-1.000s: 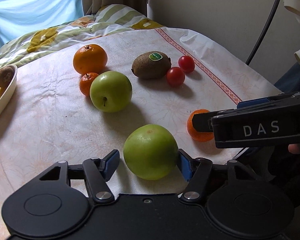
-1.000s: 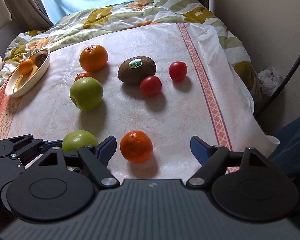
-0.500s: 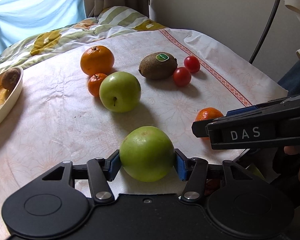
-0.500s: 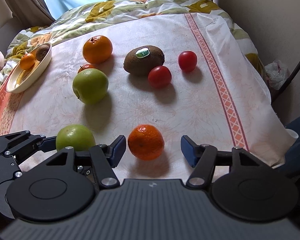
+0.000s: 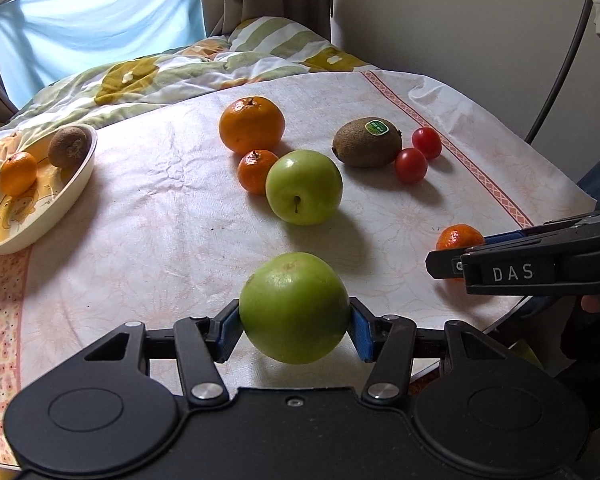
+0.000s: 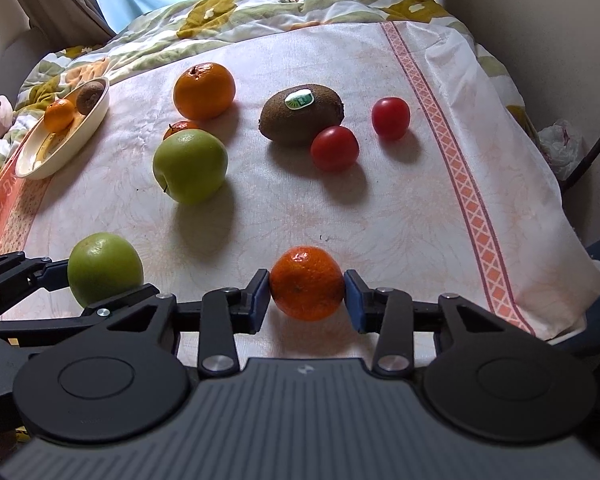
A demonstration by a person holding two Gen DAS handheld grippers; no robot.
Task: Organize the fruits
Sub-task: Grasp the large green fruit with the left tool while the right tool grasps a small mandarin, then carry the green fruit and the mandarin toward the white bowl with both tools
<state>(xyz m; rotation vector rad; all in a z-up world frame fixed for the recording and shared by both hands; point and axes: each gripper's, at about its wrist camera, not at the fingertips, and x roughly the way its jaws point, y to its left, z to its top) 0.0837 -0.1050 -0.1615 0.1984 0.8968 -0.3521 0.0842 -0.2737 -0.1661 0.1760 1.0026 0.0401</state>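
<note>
Both sets of jaws have come together since a second ago: the left gripper [image 5: 294,330], which then stood wide around the round green apple [image 5: 294,307], now has its blue pads [image 5: 227,330] pressed to the apple's two sides, and the right gripper [image 6: 306,306], then well apart around the small orange mandarin [image 6: 306,294], is now clamped on it, pads touching left and right. Whether either fruit is off the pale flowered cloth on the tabletop [image 6: 380,232] cannot be told.

Ahead of the left jaws lies a second green apple with its stem showing [image 5: 304,187]; touching its far left side is another small mandarin [image 5: 256,171], and beyond that a large orange [image 5: 252,125]. Ahead and to the right of these jaws a brown kiwi with a green sticker [image 5: 367,143] lies beside two small red tomatoes [image 5: 410,165], the nearer one just touching the kiwi as seen from the right wrist. Far to the left of the left jaws a cream oval dish [image 5: 60,200] holds a small mandarin and a brown kiwi without a sticker. From the right wrist the left gripper and its apple sit just to the left of the right jaws. Beyond the cloth lies a striped green and yellow quilt [image 6: 260,12]
</note>
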